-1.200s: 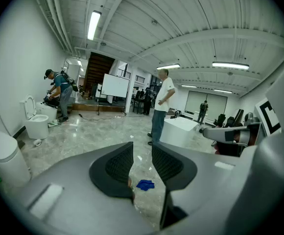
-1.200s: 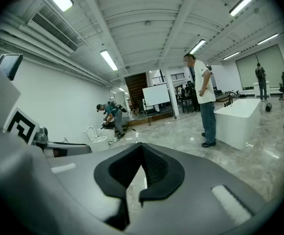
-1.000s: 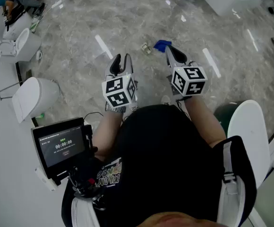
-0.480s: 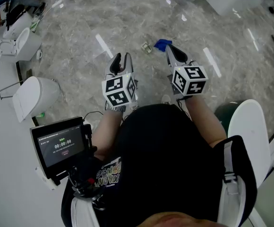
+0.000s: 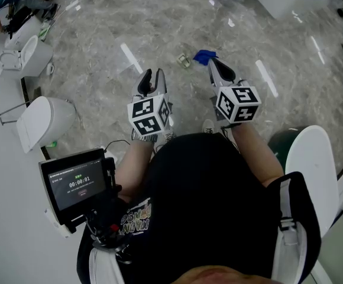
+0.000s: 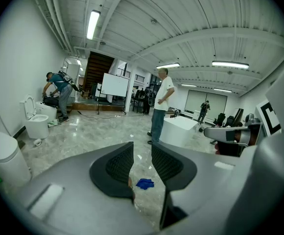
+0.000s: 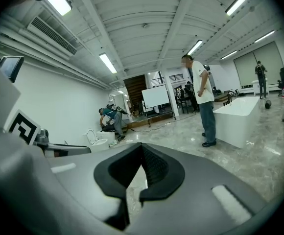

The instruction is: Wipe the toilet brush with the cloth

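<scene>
The left hand-held gripper (image 5: 151, 76) is held with its jaws spread and nothing between them. Beside it, the right hand-held gripper (image 5: 214, 63) has its jaws pressed together, empty. Both point out over a grey marble floor (image 5: 159, 22). A crumpled blue cloth (image 5: 204, 55) lies on that floor, in the head view just past the right hand-held gripper's tips; the left gripper view shows it through the gap between the jaws. A small pale object (image 5: 184, 59) lies near the cloth. White toilets (image 5: 41, 120) stand along the left wall, and a person in a white shirt (image 6: 160, 102) stands by a white bathtub (image 6: 181, 129).
</scene>
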{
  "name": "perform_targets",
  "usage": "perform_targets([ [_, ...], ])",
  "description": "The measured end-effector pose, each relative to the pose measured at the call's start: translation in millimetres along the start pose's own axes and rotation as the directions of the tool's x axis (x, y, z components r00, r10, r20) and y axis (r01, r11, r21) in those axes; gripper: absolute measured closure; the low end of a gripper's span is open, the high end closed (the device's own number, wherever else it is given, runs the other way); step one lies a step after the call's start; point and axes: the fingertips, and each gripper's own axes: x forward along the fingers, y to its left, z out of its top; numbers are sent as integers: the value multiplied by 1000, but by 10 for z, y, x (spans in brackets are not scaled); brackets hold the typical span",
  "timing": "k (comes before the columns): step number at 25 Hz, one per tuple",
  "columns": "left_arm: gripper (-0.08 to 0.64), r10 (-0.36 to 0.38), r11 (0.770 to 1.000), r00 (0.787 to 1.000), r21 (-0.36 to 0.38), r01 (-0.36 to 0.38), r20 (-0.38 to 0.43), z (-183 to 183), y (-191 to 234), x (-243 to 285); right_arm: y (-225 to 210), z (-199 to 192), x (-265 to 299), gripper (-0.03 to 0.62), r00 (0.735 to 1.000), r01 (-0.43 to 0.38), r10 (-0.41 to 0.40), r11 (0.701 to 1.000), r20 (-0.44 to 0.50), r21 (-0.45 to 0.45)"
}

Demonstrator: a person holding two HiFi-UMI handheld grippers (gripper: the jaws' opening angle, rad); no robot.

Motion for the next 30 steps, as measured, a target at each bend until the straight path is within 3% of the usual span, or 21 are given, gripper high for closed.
perform_targets([
  [12,445,27,999,999,-31,-29,-46,-170,68,-87,-13,-146,-44,588,999,-12,13,999,-33,45],
  [16,445,82,997,993,-6,-83,-84,-393,-566,326,-803,-275,-105,586,996,-81,85,992,-41,97],
  [18,445,99,995,990,-8,-100,-97,-450,-678,394,-952,-350,-78,561,991,-112,119,988,-59,107],
  [24,451,91,995,982,-28,-97,-168,-704,-556,210,-811,-619,15,545,978,-146,164,979,-126,139],
  [30,454,85,995,968,-27,-94,-238,-791,-295,686,-964,-841,635,541,963,-146,185,969,-194,199],
])
